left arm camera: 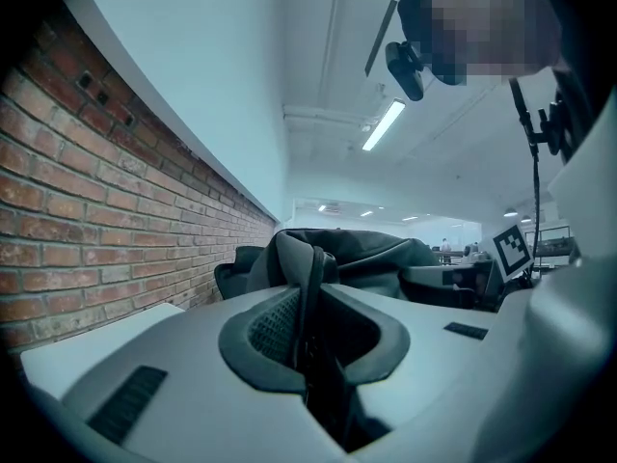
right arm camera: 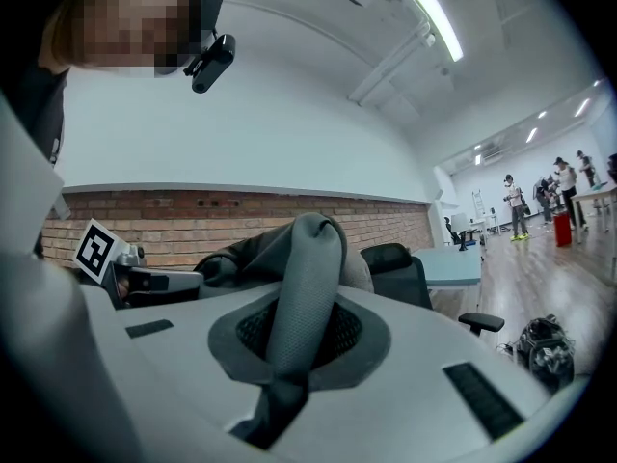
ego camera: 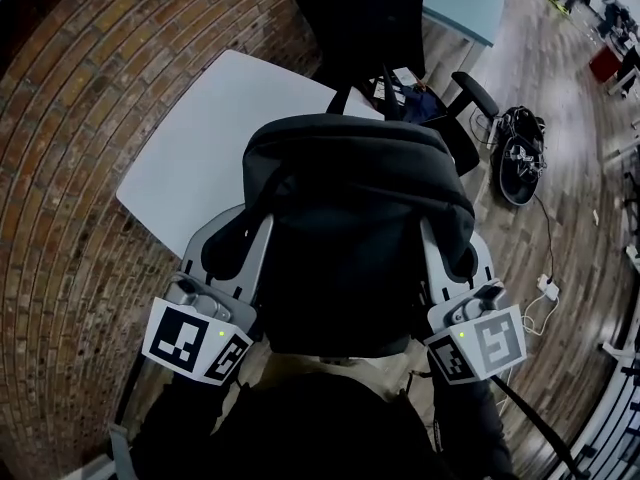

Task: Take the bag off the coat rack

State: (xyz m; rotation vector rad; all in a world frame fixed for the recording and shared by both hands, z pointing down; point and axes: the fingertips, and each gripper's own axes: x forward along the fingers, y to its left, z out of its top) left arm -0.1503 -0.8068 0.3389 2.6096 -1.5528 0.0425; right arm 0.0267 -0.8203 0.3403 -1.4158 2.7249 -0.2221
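Though no coat rack shows in any of my views, step in hand: I judge the lift-off is done and I am carrying the bag (ego camera: 360,228) free, its weight shared between both grips.
Left gripper (left arm camera: 313,331): jaws nearly together, clamped on a thin dark strap (left arm camera: 310,278) that runs up out of the slot between the pads.
Right gripper (right arm camera: 299,340): jaws pressed close on a padded grey strap (right arm camera: 307,268), which arches up and over just beyond the pads.
Where the bag is: between my two grippers and just past both sets of jaws, held up by its straps and, as far as I can see, resting on nothing.
Beyond the jaws: a white table (ego camera: 200,148) lies ahead and below on my left gripper's side, and an office chair (ego camera: 360,18) stands further out, past the bag.
Next move, as I judge it: keep both clamps firm and level so neither strap slips, then lower the bag onto a surface such as the table before easing either jaw.
Container: the bag is the only one. It looks full and rounded, no opening faces me, and I cannot tell what is inside.
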